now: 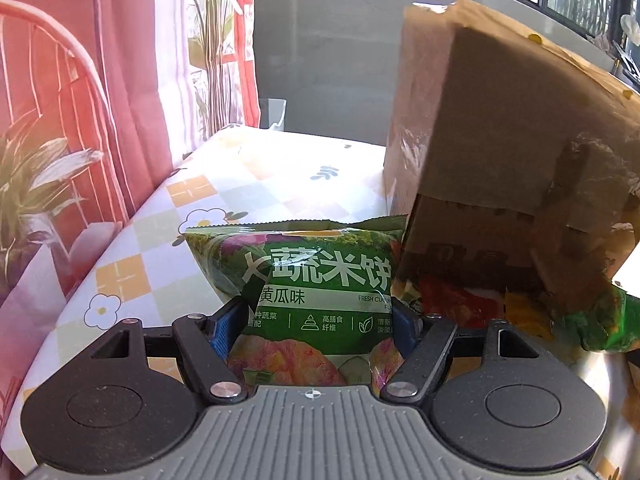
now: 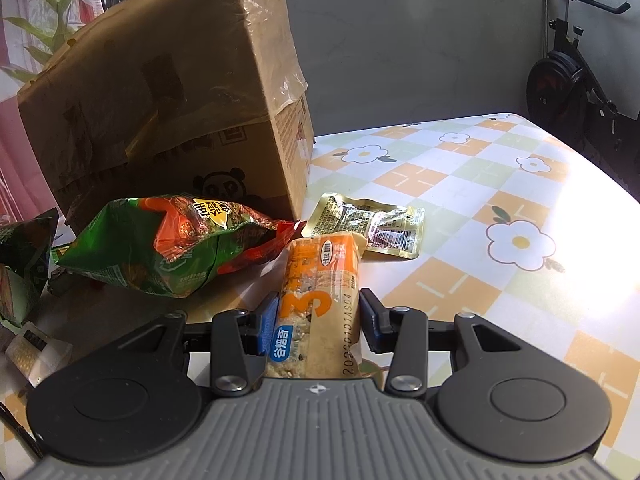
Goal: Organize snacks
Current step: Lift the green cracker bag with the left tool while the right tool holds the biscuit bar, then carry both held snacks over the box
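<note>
On the flower-checked tablecloth sits a tall cardboard box, snacks loose at its foot; sorting looks mid-way, several packets not yet put away. Left gripper: jaws fairly wide, blue pads pressing both sides of the green rice-cracker bag, which bulges between them; bag sits upright in the grip, its top seam toward the table's far end, just beside the box's near corner. Right gripper: jaws about half apart, closed on the orange cereal bar, bar pointing forward along the fingers, its far end near a gold foil sachet lying flat on the cloth. A green-and-orange chip bag lies crumpled against the box front; another small packet shows at the left edge of the right wrist view, contents unreadable. Step in hand, as I judge it: both hands loaded, carrying their items toward wherever they get grouped, probably the box; box opening not visible from either camera, cannot tell if it is open on top. Next move calls for lifting each packet clear of the box wall before release, one hand at a time so they don't collide; puffy bag may slip or crush if squeezed harder.
</note>
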Demonstrator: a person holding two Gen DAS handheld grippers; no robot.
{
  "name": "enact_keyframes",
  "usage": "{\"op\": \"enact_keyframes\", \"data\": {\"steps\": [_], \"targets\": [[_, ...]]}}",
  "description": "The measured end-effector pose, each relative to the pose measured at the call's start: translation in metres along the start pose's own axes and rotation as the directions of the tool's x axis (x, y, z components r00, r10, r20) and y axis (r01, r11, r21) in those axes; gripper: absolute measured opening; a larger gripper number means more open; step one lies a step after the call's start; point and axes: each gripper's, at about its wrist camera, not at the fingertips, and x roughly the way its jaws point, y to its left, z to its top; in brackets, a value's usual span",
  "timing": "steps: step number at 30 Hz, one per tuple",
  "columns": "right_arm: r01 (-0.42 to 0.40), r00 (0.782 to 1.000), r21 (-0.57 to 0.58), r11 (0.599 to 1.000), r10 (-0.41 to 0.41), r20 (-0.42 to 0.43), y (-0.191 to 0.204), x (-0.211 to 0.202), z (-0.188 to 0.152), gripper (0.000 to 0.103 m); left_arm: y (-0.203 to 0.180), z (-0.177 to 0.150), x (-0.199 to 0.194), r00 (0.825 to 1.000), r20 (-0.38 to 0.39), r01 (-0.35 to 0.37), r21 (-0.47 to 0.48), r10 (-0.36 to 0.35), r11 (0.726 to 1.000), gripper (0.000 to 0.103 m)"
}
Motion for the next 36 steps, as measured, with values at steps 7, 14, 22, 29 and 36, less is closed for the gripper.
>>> {"op": "enact_keyframes", "data": {"steps": [7,14,22,29,36], "targets": [[0.014,1.0,-0.021,1.0,-0.014,-0.001,0.002,0.0,0.0,0.045,-0.008,-0.007,0.0,1.0,-0.003,0.005,0.086,-0.005,0.996,0.077],[0.018,1.0,-0.029,0.999,-0.018,-0.002,0.003,0.0,-0.001,0.045,-0.005,-0.007,0.0,0.999,-0.022,0.037,0.12,-0.034,0.992,0.077],[0.015,1.0,-0.026,1.0,-0.015,0.011,0.003,-0.003,0.0,0.044,-0.004,-0.014,-0.006,0.999,0.012,0.04,0.082,-0.041,0.996,0.072],[0.023,0.997,-0.021,1.0,-0.022,0.073,0.003,-0.015,-0.001,0.043,-0.005,-0.012,-0.024,0.996,0.061,0.056,0.057,-0.06,0.997,0.072],[0.003,0.995,0.054,0.999,-0.009,0.102,-0.006,-0.037,0.002,0.043,-0.008,-0.006,-0.048,0.989,0.122,0.071,0.059,-0.078,0.996,0.072]]}}
